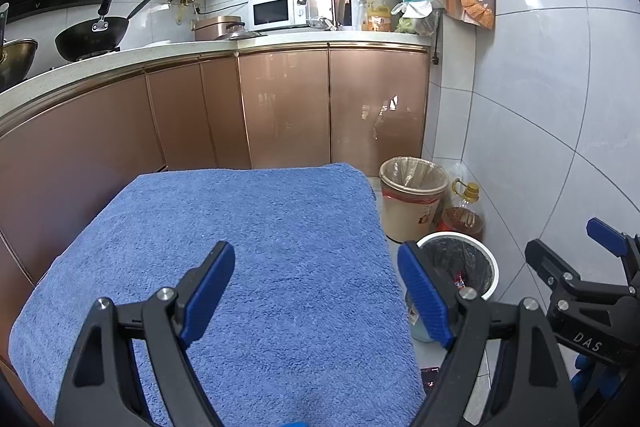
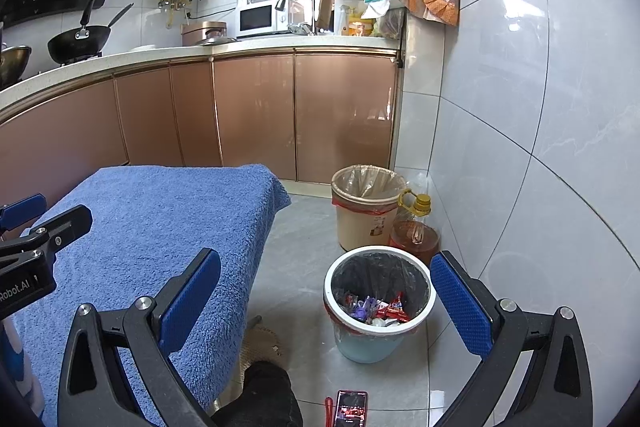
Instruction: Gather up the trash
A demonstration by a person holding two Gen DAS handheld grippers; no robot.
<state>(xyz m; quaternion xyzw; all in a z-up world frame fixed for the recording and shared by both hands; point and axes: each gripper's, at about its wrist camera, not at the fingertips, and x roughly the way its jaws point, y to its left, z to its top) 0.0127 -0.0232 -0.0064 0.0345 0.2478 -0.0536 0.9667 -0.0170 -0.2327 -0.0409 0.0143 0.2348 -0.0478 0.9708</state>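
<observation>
So the blue terry towel (image 1: 240, 267) spread over the small table is bare, no scraps to be seen on it. The trash itself, a heap of red and purple crinkly wrappers (image 2: 376, 309), is found at the bottom of the small light-blue bin with the white rim and black liner (image 2: 416, 325), which is parked on the floor just beside the table's right edge, presumably so stuff can be dropped straight in.

The left gripper (image 1: 316, 295) is held over the towel with its blue pads spread wide and nothing between them. The right gripper (image 2: 326, 301) is held above the floor, also wide and empty, with the bin framed between its fingers.

Further back a beige lined bin (image 2: 366, 215) and an amber oil jug (image 2: 416, 231) are tucked against the wall, out of the way. Collecting is judged to be pretty much done.
</observation>
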